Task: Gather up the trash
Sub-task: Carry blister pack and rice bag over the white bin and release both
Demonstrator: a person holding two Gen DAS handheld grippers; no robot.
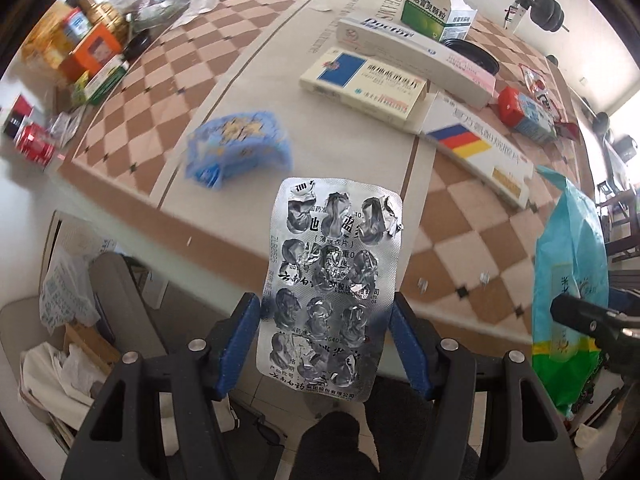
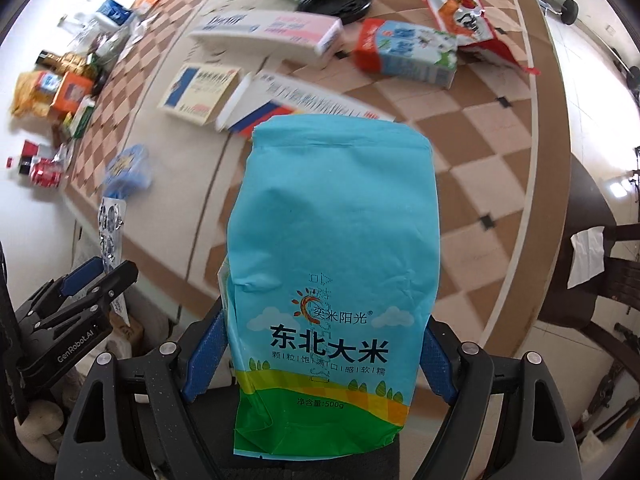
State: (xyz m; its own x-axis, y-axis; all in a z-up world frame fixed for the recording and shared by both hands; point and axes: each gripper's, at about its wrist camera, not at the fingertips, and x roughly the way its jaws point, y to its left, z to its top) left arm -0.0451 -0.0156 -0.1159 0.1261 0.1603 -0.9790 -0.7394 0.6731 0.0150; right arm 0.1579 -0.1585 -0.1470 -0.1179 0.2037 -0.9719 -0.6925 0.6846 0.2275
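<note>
Checkered table [image 1: 168,80] cluttered with boxes; pale floor.

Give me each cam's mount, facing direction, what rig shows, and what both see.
Left wrist: on the left gripper, facing down its blue fingers at the held blister pack and the checkered table.
Right wrist: on the right gripper, fingers clamping the rice bag; the left gripper shows.
Shared: table, blister pack, rice bag, crumpled blue wrapper.
</note>
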